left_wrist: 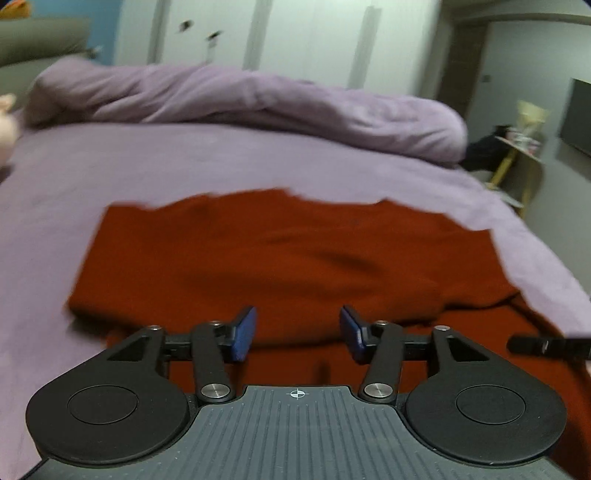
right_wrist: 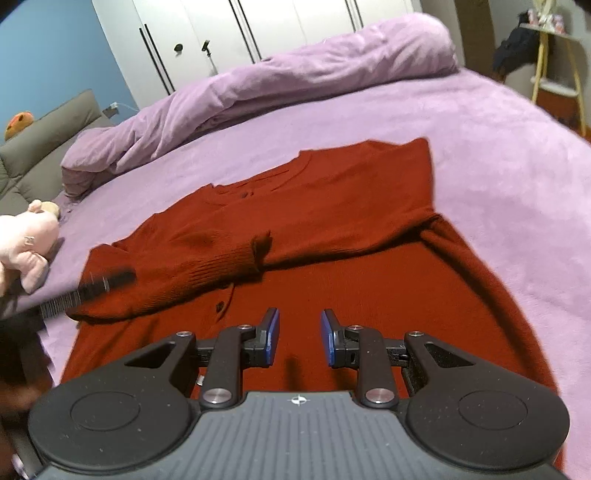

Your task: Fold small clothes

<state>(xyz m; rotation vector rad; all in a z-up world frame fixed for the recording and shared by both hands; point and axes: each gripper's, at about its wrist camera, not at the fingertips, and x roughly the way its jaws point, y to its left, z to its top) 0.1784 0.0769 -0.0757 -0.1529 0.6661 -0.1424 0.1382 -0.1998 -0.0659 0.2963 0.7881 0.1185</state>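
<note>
A small dark red knitted cardigan (right_wrist: 332, 206) lies flat on the purple bed sheet (right_wrist: 498, 147), both sleeves folded across its front. It also shows in the left wrist view (left_wrist: 280, 251). My right gripper (right_wrist: 299, 338) is open and empty, just above the cardigan's lower part near a button (right_wrist: 220, 306). My left gripper (left_wrist: 297, 332) is open and empty above the cardigan's near edge; its black fingers (right_wrist: 92, 286) show blurred at the left in the right wrist view. A tip of the right gripper (left_wrist: 546, 345) shows at the right edge of the left wrist view.
A rolled purple duvet (right_wrist: 295, 77) lies along the far side of the bed. A pink plush toy (right_wrist: 26, 240) sits at the left edge. A grey headboard (right_wrist: 44, 136), white wardrobe (right_wrist: 240, 29) and a yellow-legged side table (right_wrist: 554, 55) stand beyond.
</note>
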